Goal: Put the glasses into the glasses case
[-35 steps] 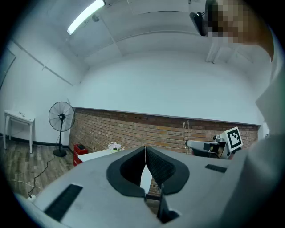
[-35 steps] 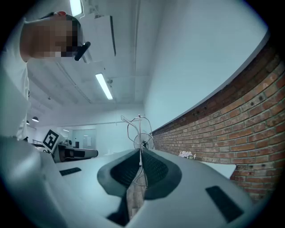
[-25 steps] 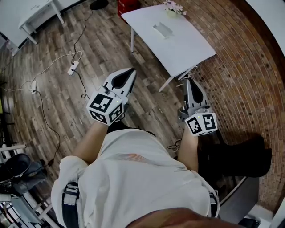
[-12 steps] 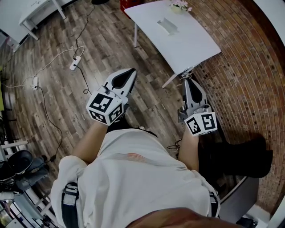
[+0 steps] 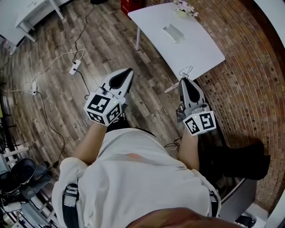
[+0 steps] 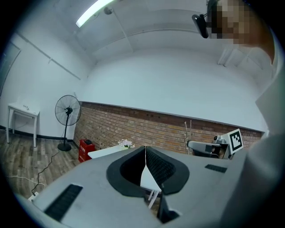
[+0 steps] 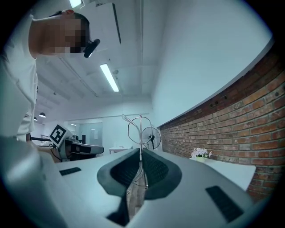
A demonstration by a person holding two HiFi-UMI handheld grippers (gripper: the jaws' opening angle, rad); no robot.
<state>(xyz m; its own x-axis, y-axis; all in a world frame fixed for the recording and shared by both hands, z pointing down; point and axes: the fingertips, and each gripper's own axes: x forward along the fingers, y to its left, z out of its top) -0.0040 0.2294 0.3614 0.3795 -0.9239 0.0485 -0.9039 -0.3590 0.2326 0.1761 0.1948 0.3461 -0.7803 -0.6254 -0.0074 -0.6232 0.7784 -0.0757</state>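
Wire-rimmed glasses (image 7: 140, 133) held upright, grey case (image 5: 173, 32) on table (image 5: 200, 49)

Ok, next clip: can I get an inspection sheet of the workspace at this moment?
Surface: white table, mostly bare.
Job's things: glasses held off the table; grey case on the table, open or shut unclear.
Clutter: flower pot at the table's far edge.
Grippers: left gripper shut, empty; right gripper shut on the glasses.
Cables: white lead and power strip on the wooden floor.
Surroundings: brick wall, fan, red box.

White table (image 5: 198, 51) ahead, brick wall (image 5: 254, 75) beside it at right, open wooden floor (image 5: 102, 49) at left, cables (image 5: 75, 67) trailing across.
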